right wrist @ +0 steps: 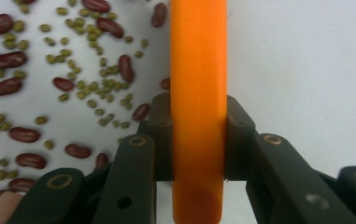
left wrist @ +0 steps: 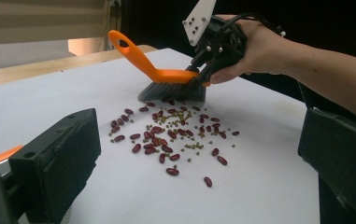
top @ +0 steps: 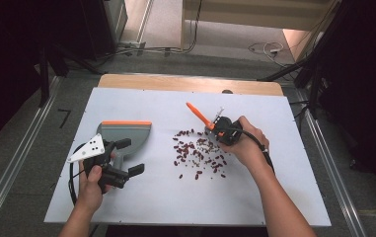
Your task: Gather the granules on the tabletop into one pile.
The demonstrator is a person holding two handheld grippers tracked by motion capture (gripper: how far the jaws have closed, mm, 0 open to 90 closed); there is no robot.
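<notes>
Red kidney beans and small green beans (top: pixel 198 153) (left wrist: pixel 171 135) (right wrist: pixel 73 84) lie scattered on the white sheet. My right gripper (top: pixel 215 128) (left wrist: pixel 199 77) (right wrist: pixel 198 116) is shut on the orange handle of a hand brush (top: pixel 198 114) (right wrist: pixel 198 56). The brush's grey bristles (left wrist: pixel 171 91) rest on the sheet at the far edge of the beans. A grey dustpan (top: pixel 126 133) with an orange lip lies left of the beans. My left gripper (top: pixel 130 156) (left wrist: pixel 201 140) hovers beside it, pointing at the beans. Its jaws stand wide apart, with nothing pressed between them.
The white sheet (top: pixel 175 202) covers most of a wooden table, whose bare edge (top: pixel 190 83) shows at the back. Metal rails run along both sides, and cables lie on the floor behind. Bare sheet lies in front of the beans and to their right.
</notes>
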